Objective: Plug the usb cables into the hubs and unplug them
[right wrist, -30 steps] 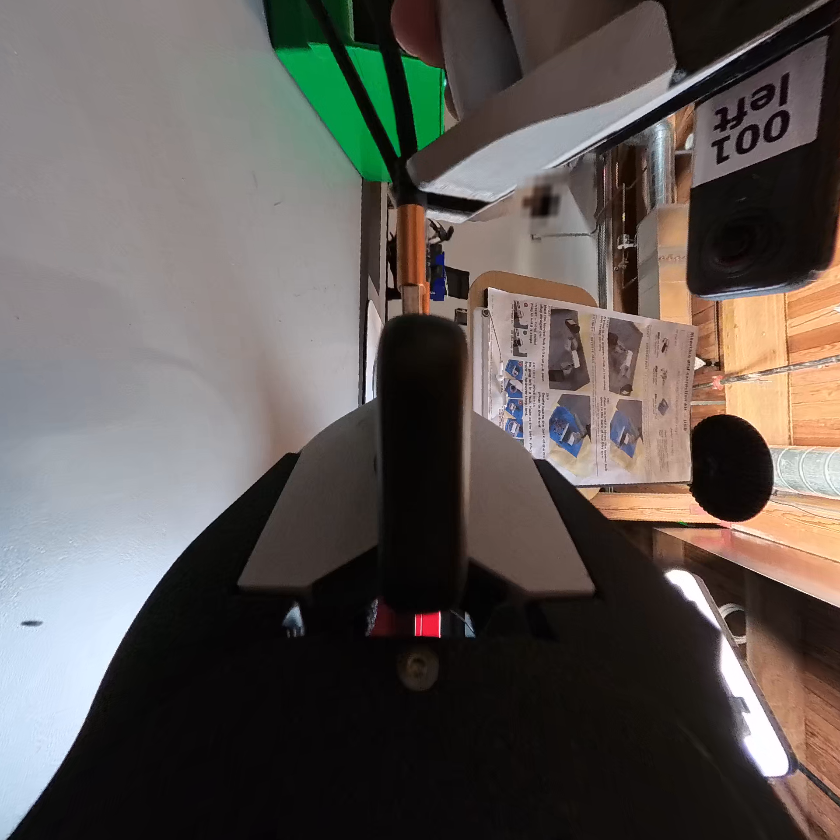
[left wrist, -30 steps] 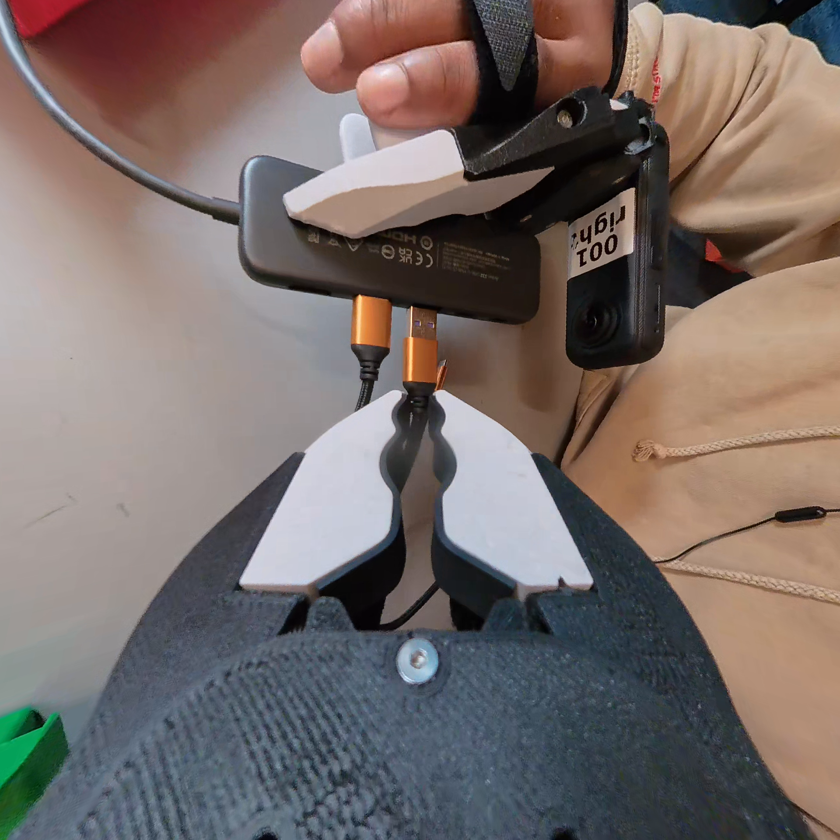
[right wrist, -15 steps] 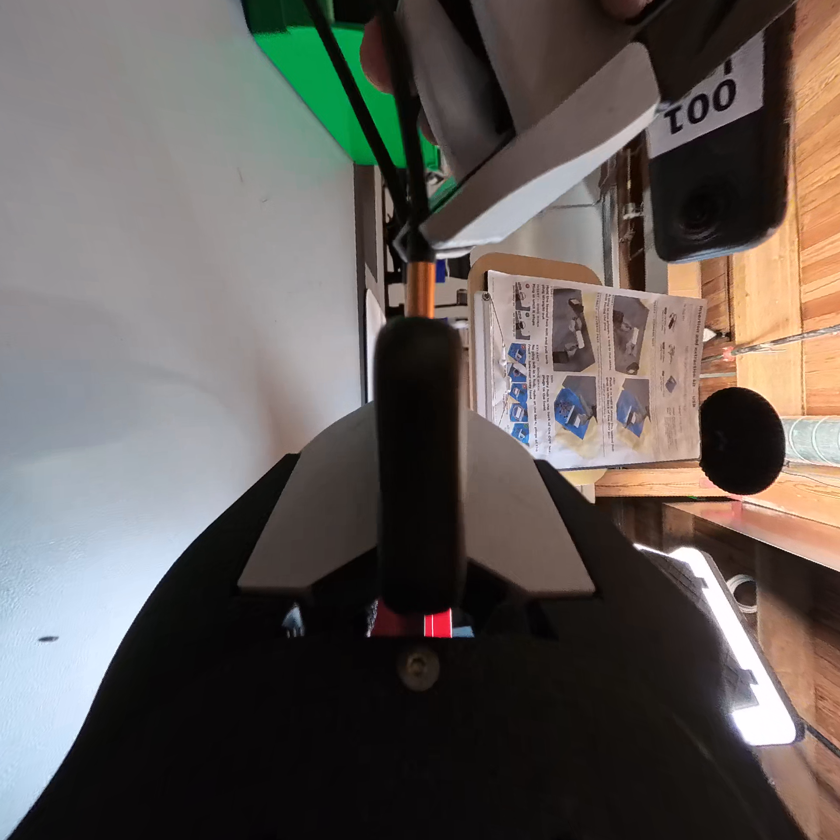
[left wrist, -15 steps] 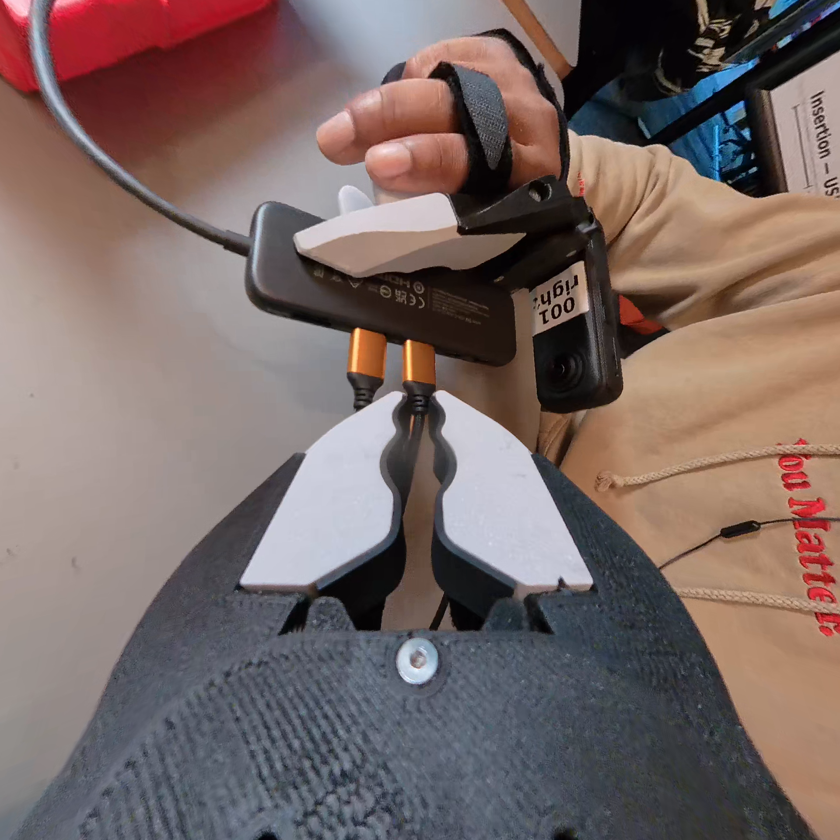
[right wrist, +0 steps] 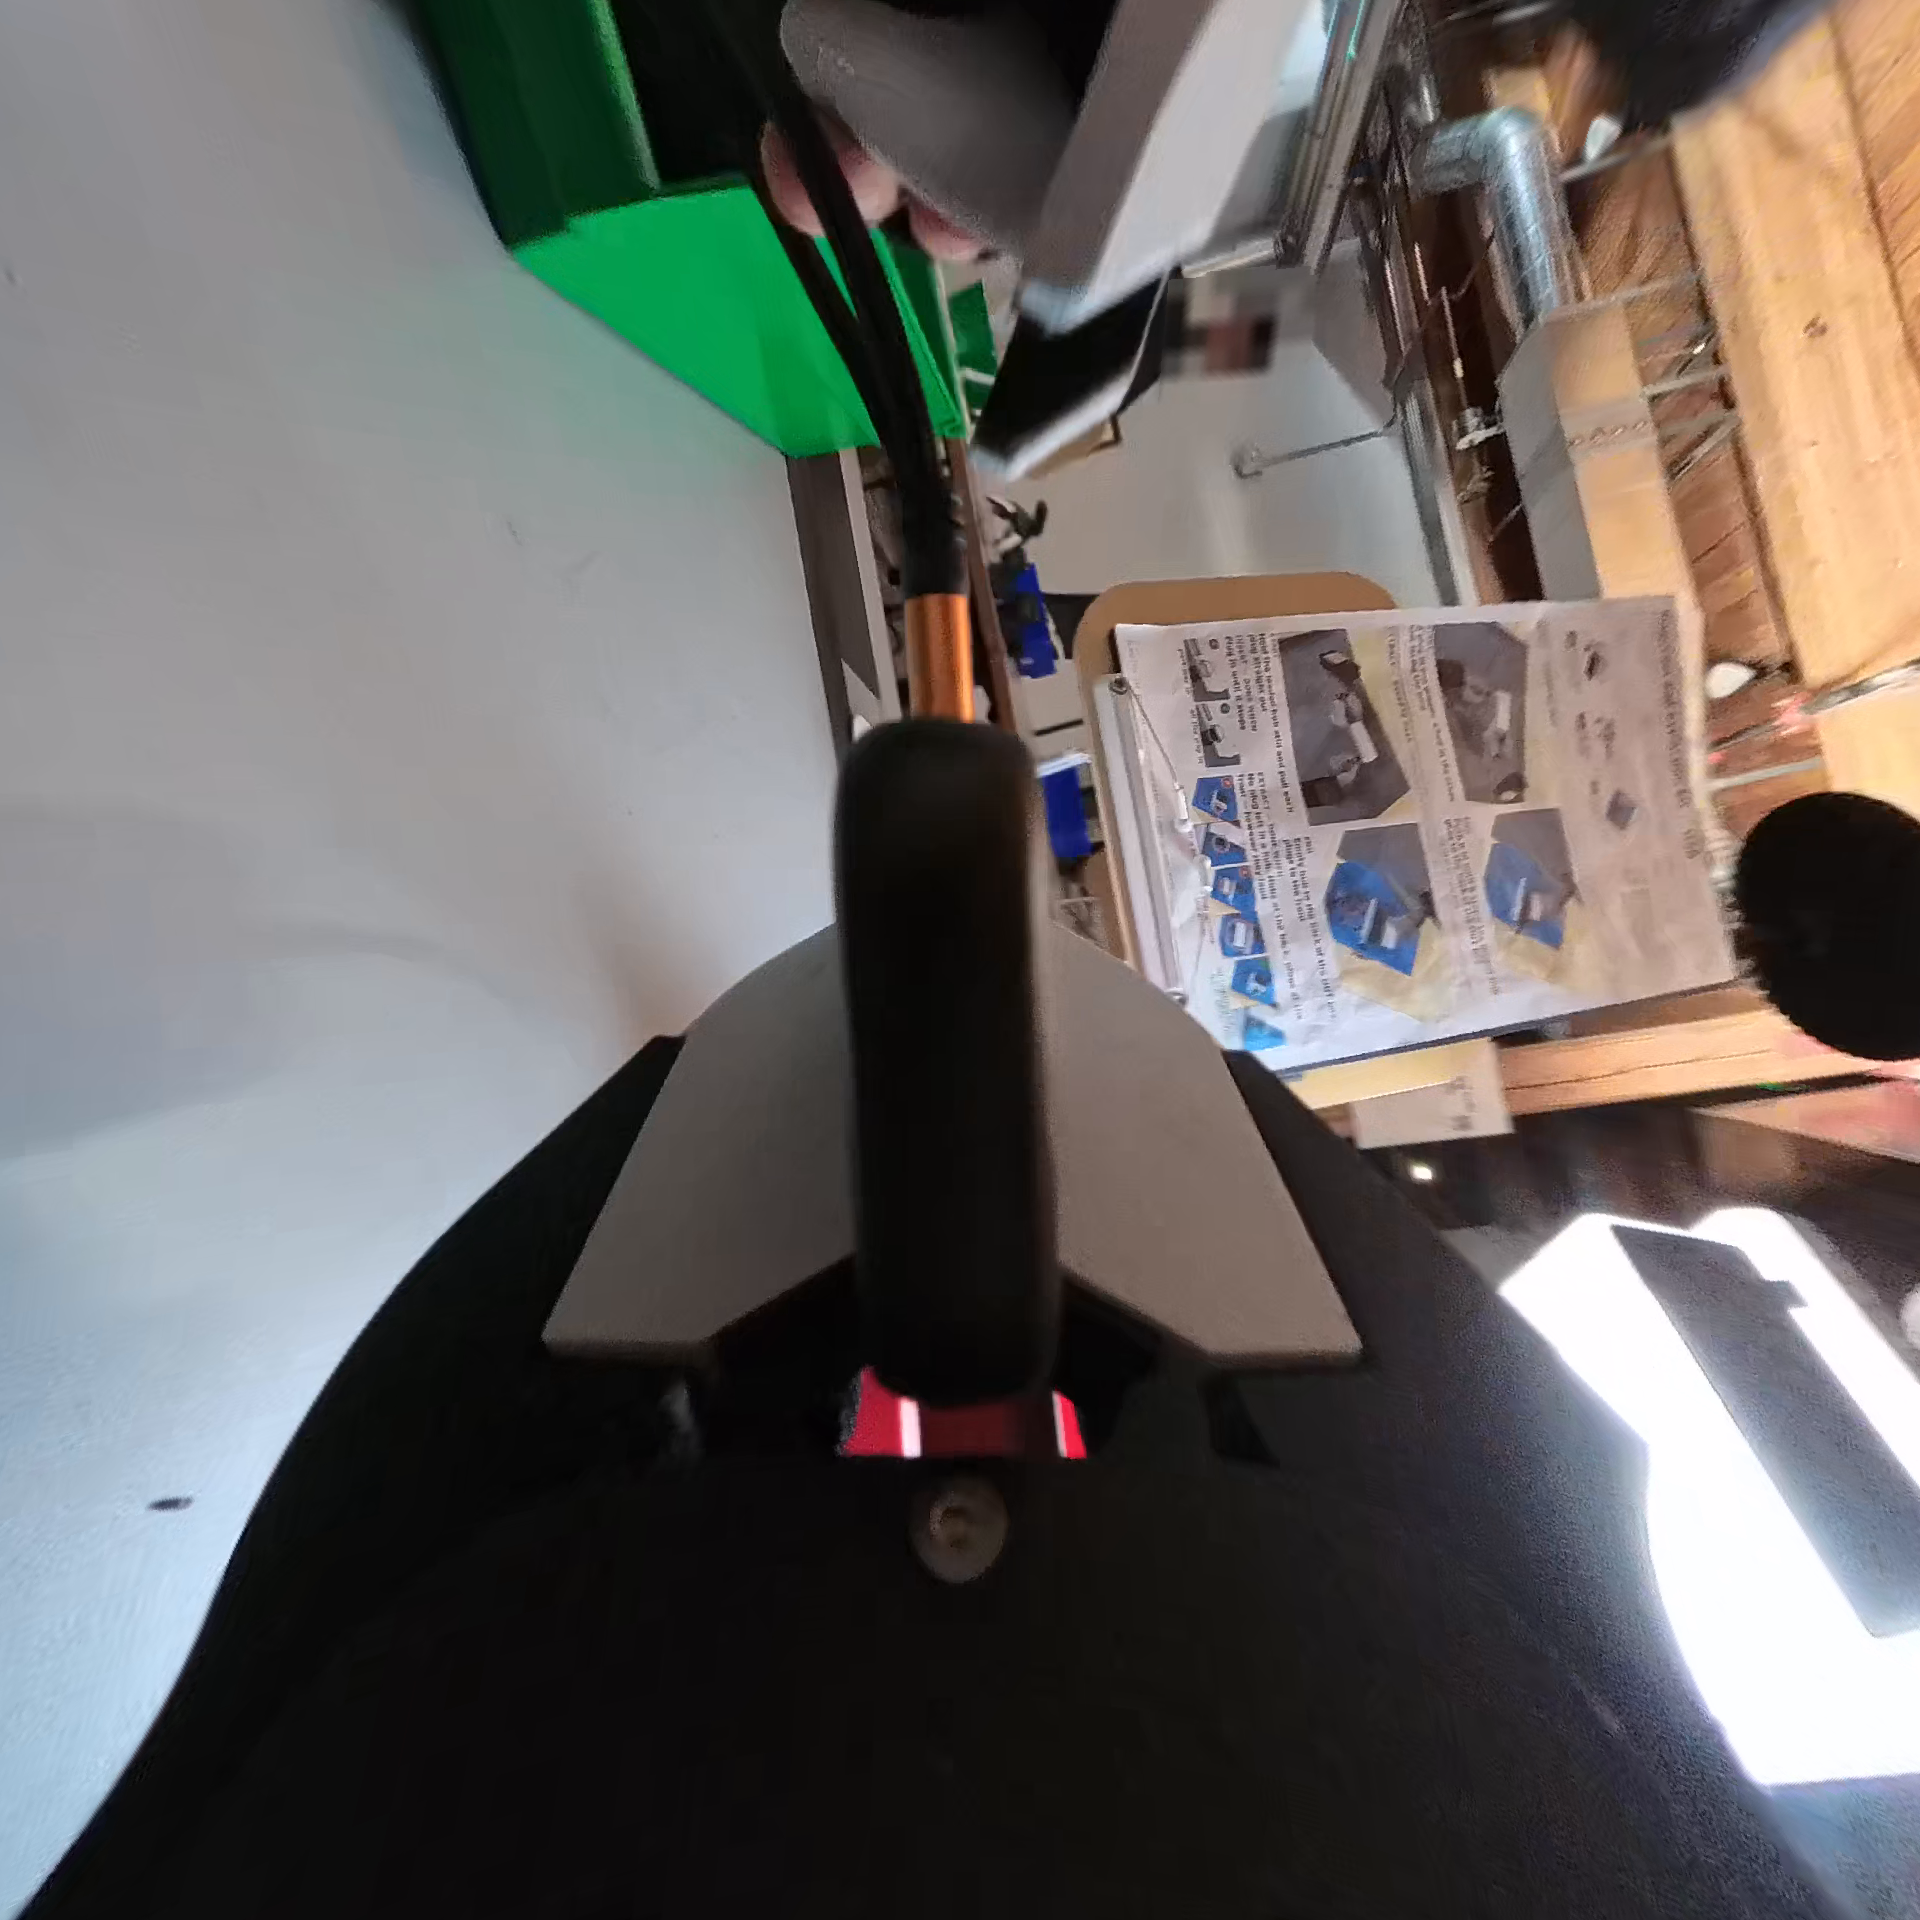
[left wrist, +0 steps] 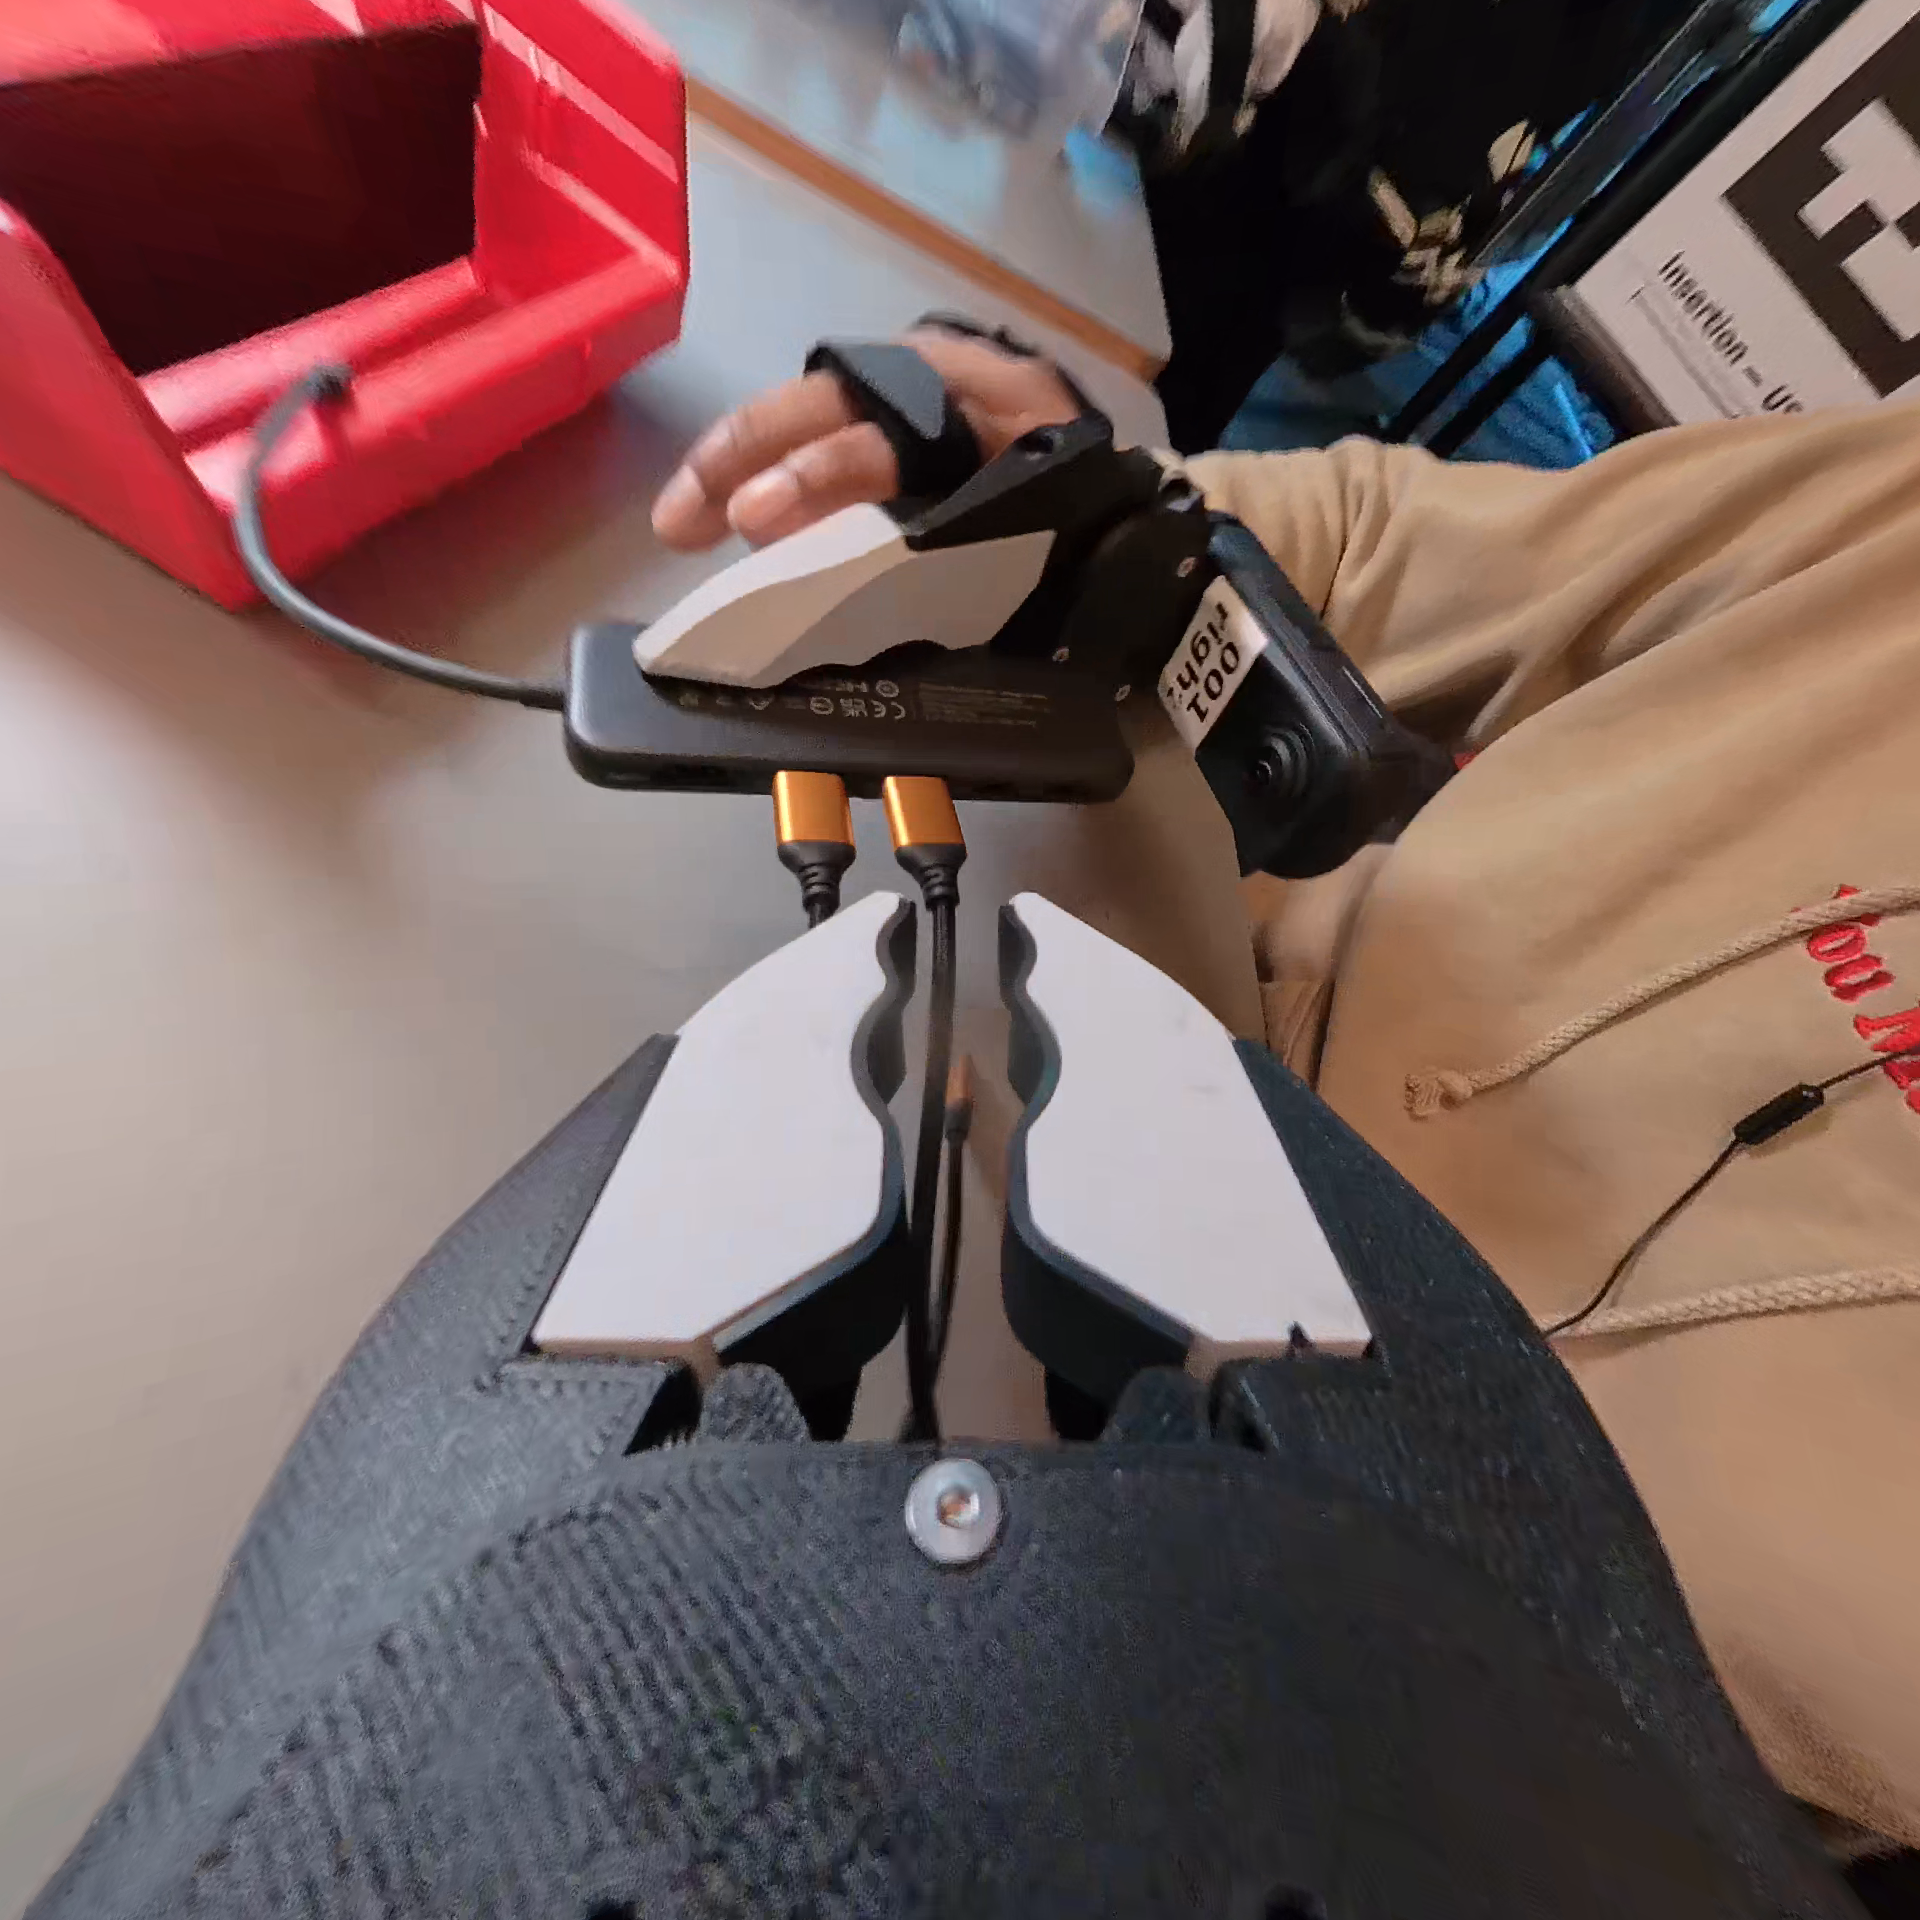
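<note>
Left wrist view: the left gripper [left wrist: 954, 920], white wavy-edged fingers on a rough black printed body, sits slightly parted around a thin black braided cable [left wrist: 938, 1049] without pinching it. Just past it, two orange metal USB plugs [left wrist: 865, 821] sit in the slim matte-black rectangular hub [left wrist: 966, 722]. Farther on, the right gripper [left wrist: 790, 634] clamps that hub above the smooth grey table [left wrist: 260, 935], beside a glossy red plastic bin [left wrist: 343, 260].

Two plugs [left wrist: 868, 821] in hub [left wrist: 847, 727]
</note>
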### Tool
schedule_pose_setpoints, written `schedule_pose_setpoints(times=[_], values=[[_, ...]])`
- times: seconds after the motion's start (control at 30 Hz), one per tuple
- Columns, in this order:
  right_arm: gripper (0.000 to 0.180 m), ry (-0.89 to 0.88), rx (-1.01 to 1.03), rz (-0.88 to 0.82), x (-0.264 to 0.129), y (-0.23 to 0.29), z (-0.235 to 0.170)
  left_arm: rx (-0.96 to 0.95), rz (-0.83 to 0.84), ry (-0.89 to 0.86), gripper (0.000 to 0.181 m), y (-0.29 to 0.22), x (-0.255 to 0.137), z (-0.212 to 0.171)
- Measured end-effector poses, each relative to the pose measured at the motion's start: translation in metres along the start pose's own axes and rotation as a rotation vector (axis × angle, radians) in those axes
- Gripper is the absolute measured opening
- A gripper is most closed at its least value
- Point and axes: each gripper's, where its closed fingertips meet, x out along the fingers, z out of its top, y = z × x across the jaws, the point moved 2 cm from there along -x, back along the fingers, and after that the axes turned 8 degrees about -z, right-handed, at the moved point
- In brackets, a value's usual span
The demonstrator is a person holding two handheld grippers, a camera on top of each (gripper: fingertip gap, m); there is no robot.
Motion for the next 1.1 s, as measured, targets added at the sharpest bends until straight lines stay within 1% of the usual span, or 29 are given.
schedule_pose_setpoints(times=[0.03, 0.1, 0.2, 0.27, 0.37, 0.47, 0.57, 0.63, 0.67, 0.77, 0.8, 0.83, 0.9, 0.97, 1.1], values=[[0.013, -0.015, 0.049, 0.011, -0.001, -0.002, 0.000, 0.039, 0.014, -0.050, 0.016, -0.002, -0.009, 0.004], [0.014, -0.045, 0.212, 0.030, -0.002, -0.009, 0.000, 0.106, 0.071, -0.159, 0.018, 0.000, -0.030, 0.013], [0.015, -0.129, 0.547, 0.108, -0.005, -0.023, 0.006, 0.177, 0.233, -0.292, 0.021, 0.017, -0.064, 0.016], [0.015, -0.196, 0.776, 0.191, -0.008, -0.031, 0.012, 0.200, 0.319, -0.332, 0.025, 0.031, -0.074, 0.011], [0.014, -0.259, 1.069, 0.370, -0.010, -0.034, 0.022, 0.272, 0.344, -0.339, 0.034, 0.035, -0.065, 0.003], [0.014, -0.272, 1.257, 0.537, -0.008, -0.030, 0.037, 0.356, 0.303, -0.296, 0.041, 0.026, -0.041, 0.000], [0.014, -0.273, 1.350, 0.661, -0.004, -0.024, 0.058, 0.391, 0.227, -0.281, 0.043, 0.013, -0.019, -0.002], [0.013, -0.263, 1.386, 0.707, 0.000, -0.021, 0.071, 0.376, 0.143, -0.305, 0.039, 0.003, -0.009, -0.004], [0.012, -0.246, 1.397, 0.734, 0.001, -0.018, 0.075, 0.352, 0.107, -0.322, 0.034, -0.001, -0.008, -0.005], [0.012, -0.214, 1.417, 0.776, 0.006, -0.018, 0.083, 0.290, 0.074, -0.373, 0.026, 0.001, -0.017, -0.008], [0.014, -0.216, 1.428, 0.779, 0.007, -0.021, 0.083, 0.278, 0.057, -0.392, 0.022, 0.000, -0.021, -0.007], [0.015, -0.232, 1.443, 0.779, 0.008, -0.027, 0.083, 0.267, 0.036, -0.419, 0.013, -0.001, -0.026, -0.006], [0.027, -0.241, 1.466, 0.765, 0.008, -0.039, 0.079, 0.257, 0.008, -0.483, 0.012, -0.005, -0.036, 0.000], [0.036, -0.246, 1.459, 0.726, 0.007, -0.052, 0.074, 0.267, 0.026, -0.517, 0.012, -0.007, -0.045, 0.004], [0.041, -0.248, 1.426, 0.652, 0.002, -0.074, 0.065, 0.275, 0.023, -0.559, 0.012, -0.012, -0.058, 0.006]])
